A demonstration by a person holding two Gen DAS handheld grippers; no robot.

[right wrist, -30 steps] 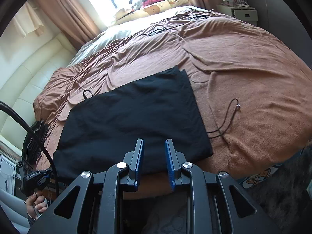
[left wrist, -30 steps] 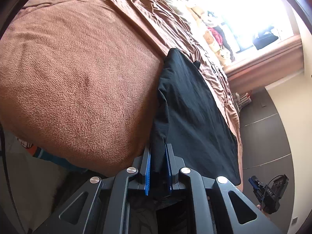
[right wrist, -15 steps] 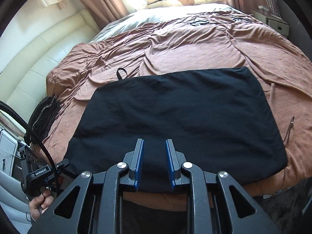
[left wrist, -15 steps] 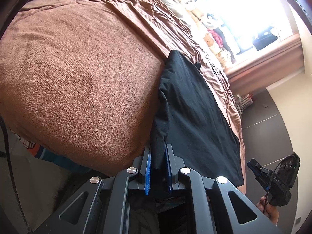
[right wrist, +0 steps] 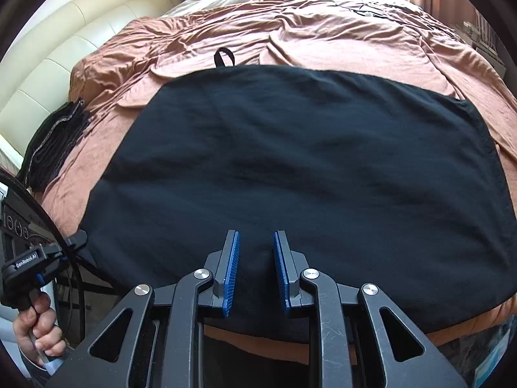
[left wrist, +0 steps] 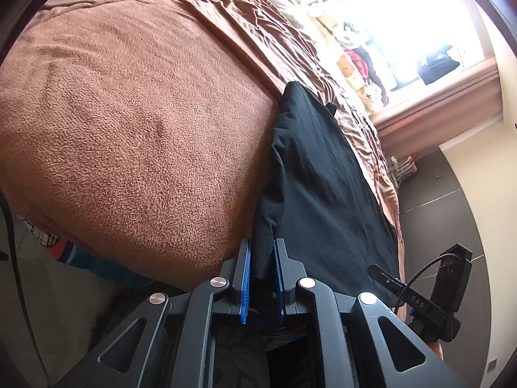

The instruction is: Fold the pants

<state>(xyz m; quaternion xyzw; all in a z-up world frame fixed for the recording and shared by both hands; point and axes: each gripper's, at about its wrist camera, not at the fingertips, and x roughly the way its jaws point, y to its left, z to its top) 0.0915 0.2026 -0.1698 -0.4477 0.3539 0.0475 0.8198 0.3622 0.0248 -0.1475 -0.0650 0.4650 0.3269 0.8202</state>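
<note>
Pants (right wrist: 290, 168) lie flat and black on the brown bed (left wrist: 129, 113). Left gripper (left wrist: 261, 278) has its jaws pinched on one corner. Right gripper (right wrist: 255, 271) hangs over the near edge, jaws a little apart, holding nothing. Next, I think, it must grab that edge to fold.

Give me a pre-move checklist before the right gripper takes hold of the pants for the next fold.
1. Left gripper clamped on the pants' corner: ok, cloth sits between its pads.
2. Right gripper free: ok, nothing pinched between its blue pads, jaws only slightly apart.
3. Right gripper over the near hem: ok, its fingertips sit above the black cloth by the bed edge.
4. Pants lying flat: ok, only shallow wrinkles.
5. Jaws wide enough to take the hem: not ok, gap is narrow.
6. Loop at the far edge tucked in: not ok, it sticks out onto the blanket.
</note>
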